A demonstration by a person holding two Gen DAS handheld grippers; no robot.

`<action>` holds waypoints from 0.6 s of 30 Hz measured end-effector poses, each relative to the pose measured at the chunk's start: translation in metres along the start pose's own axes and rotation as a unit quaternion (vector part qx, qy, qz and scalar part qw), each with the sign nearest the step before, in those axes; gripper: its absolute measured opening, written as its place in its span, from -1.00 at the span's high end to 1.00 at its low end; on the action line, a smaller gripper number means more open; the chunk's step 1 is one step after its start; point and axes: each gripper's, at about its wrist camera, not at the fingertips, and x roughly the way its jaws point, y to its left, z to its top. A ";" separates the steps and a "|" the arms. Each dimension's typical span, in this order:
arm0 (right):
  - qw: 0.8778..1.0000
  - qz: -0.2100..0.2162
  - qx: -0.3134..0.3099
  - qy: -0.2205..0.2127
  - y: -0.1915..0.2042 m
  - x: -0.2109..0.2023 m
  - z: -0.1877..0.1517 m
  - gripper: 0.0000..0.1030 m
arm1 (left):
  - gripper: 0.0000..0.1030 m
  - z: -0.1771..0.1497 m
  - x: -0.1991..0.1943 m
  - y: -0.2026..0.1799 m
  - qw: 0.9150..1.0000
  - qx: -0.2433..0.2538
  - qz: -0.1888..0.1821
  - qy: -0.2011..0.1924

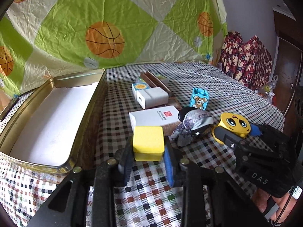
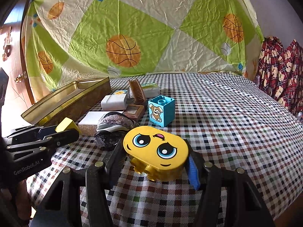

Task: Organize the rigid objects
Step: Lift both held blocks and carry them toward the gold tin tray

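Note:
My left gripper (image 1: 147, 162) is shut on a yellow block (image 1: 148, 141), held just above the checked cloth beside an open gold tin (image 1: 36, 163) with a white floor. My right gripper (image 2: 157, 168) is shut on a yellow face block (image 2: 156, 150), seen also in the left wrist view (image 1: 233, 124). On the cloth lie a blue bear block (image 2: 161, 112), a white charger (image 2: 114, 102), a white flat box (image 1: 154, 116), a brown comb (image 2: 137, 92) and a crumpled patterned cloth (image 2: 113, 126).
A basketball-print sheet (image 2: 132, 37) hangs behind the table. Red patterned fabric (image 2: 280, 71) lies at the far right. The tin (image 2: 64, 102) stands at the left of the pile. Checked cloth (image 2: 227, 123) stretches to the right of the blue block.

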 end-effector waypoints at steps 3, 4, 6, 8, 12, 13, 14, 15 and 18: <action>1.000 0.000 0.000 -0.009 0.000 -0.002 0.000 -0.16 | 0.46 -0.001 -0.004 -0.001 1.000 0.005 0.004 -0.015; 1.000 0.001 0.000 -0.011 0.000 -0.003 0.000 -0.16 | 0.46 -0.001 -0.005 -0.002 1.000 0.007 0.005 -0.018; 1.000 0.002 0.001 -0.017 -0.001 -0.004 -0.001 -0.16 | 0.46 -0.001 -0.007 -0.002 1.000 0.009 0.007 -0.025; 1.000 0.002 0.001 -0.024 -0.001 -0.006 -0.001 -0.16 | 0.46 -0.002 -0.009 -0.003 0.999 0.010 0.010 -0.032; 0.999 0.005 0.003 -0.045 -0.002 -0.011 -0.005 -0.16 | 0.46 -0.003 -0.013 -0.003 0.999 0.010 0.016 -0.048; 0.999 0.005 0.002 -0.050 -0.001 -0.012 -0.005 -0.16 | 0.46 -0.004 -0.014 -0.003 0.999 0.010 0.017 -0.051; 0.998 0.004 0.001 -0.055 -0.001 -0.013 -0.005 -0.16 | 0.46 -0.004 -0.015 -0.002 0.998 0.009 0.018 -0.054; 0.998 0.004 -0.001 -0.059 -0.001 -0.014 -0.005 -0.16 | 0.46 -0.004 -0.015 -0.002 0.998 0.008 0.019 -0.056; 0.998 0.002 -0.004 -0.067 0.000 -0.015 -0.006 -0.16 | 0.46 -0.005 -0.018 -0.001 0.998 0.003 0.022 -0.066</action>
